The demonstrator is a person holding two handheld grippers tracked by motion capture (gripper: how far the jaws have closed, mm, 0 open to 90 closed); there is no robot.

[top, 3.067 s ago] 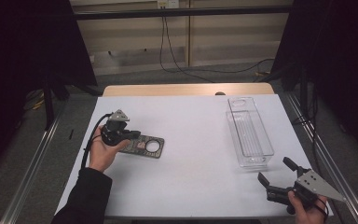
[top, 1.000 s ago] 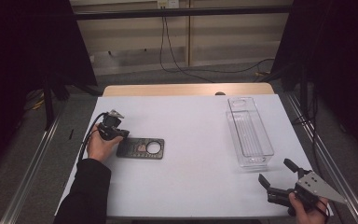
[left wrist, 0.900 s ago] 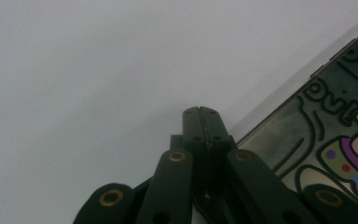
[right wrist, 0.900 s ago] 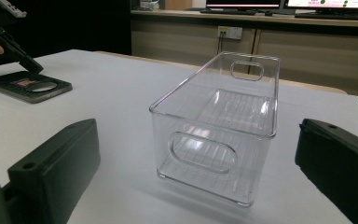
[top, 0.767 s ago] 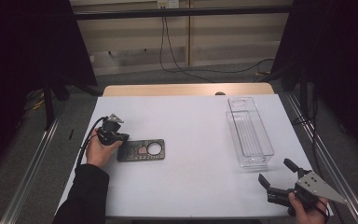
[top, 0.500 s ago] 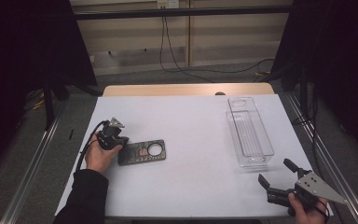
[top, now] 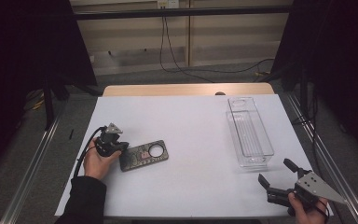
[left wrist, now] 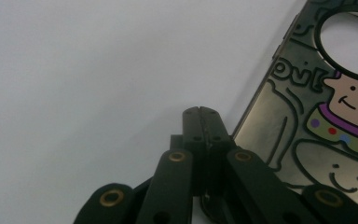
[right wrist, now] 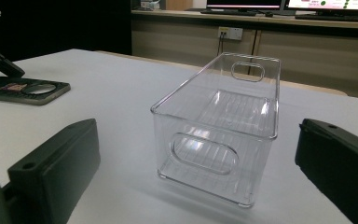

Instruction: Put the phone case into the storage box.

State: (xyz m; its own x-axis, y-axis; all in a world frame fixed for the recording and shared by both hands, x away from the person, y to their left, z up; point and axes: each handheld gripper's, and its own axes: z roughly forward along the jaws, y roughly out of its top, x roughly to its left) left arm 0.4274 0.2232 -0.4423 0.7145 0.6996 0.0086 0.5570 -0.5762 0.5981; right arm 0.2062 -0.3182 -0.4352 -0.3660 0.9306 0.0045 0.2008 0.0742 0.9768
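Left gripper (top: 121, 147) sits at the left side of the white table (top: 191, 126), held in a hand (top: 98, 161) with a dark sleeve, black cable looping off its back. Jaws pressed fully together with nothing between them – the left gripper view shows the two black tips meeting flush, just beside the near edge of the phone case (top: 143, 155).

Phone case lies flat on the table, left of centre, touching or nearly touching the gripper tips. Flat rounded rectangle, dark glossy metallic-looking surface, big round cutout near one end. Close up (left wrist: 317, 107) – embossed dark outlines, cartoon faces with smiles, a purple collar with coloured dots, raised lettering near the cutout. Edges thin, slightly raised rim.

Table surface matte white, smooth, with a wood strip along the far edge.

Further right, a clear plastic bin (top: 249, 133) – long, rectangular, rigid, ribbed floor, oval handle cutouts in the end walls, rounded corners. Stands upright, well apart from the case.

Right gripper (top: 278, 178) at the near right corner, grey three-cornered plate on top, jaws spread wide, nothing between them; in the right gripper view the bin (right wrist: 223, 135) stands ahead between the two black jaws.
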